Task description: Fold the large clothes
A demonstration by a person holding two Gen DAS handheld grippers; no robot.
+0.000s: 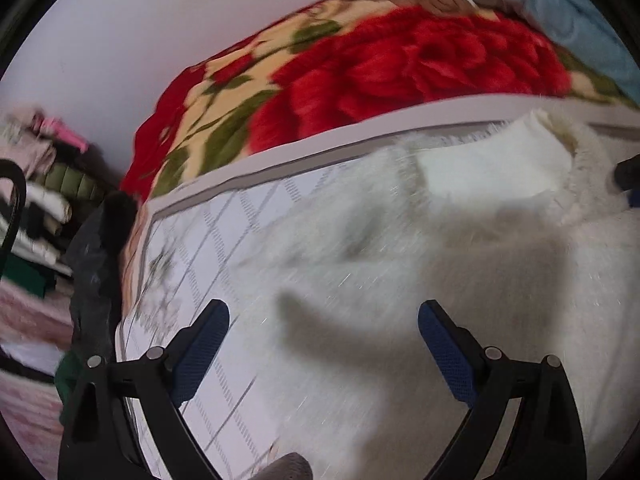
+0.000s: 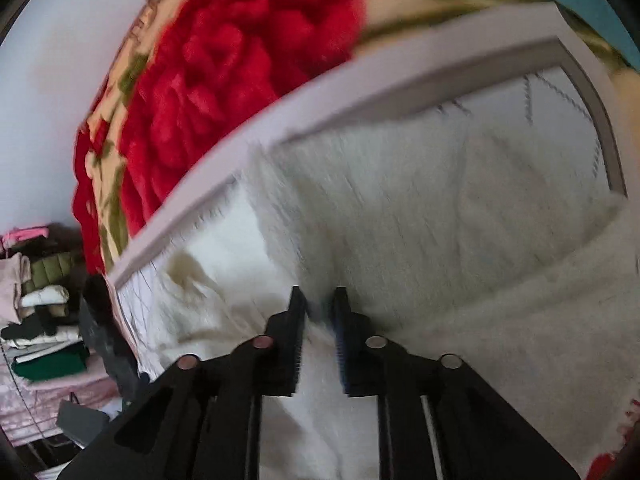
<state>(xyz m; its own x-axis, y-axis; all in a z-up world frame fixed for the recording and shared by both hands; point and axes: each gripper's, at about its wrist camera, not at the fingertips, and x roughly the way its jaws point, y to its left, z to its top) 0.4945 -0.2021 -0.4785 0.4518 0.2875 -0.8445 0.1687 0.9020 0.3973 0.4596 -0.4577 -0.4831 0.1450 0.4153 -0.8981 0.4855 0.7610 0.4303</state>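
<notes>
A large white fluffy garment (image 1: 460,264) lies spread on a pale checked bed sheet (image 1: 208,240). Its smooth lining shows at the far edge. My left gripper (image 1: 323,320) is open and empty, hovering over the garment's near left part. In the right wrist view the same garment (image 2: 460,220) fills the middle. My right gripper (image 2: 319,304) is shut on a fold of the white garment, with fabric pinched between its pads. A dark bit of the right gripper (image 1: 628,178) shows at the right edge of the left wrist view.
A red rose blanket (image 1: 380,64) lies heaped behind the sheet's grey border (image 1: 320,136). A light blue pillow (image 1: 560,4) sits at the far right. A stack of folded clothes (image 2: 44,300) stands left of the bed, with a dark bag (image 2: 108,340) beside it.
</notes>
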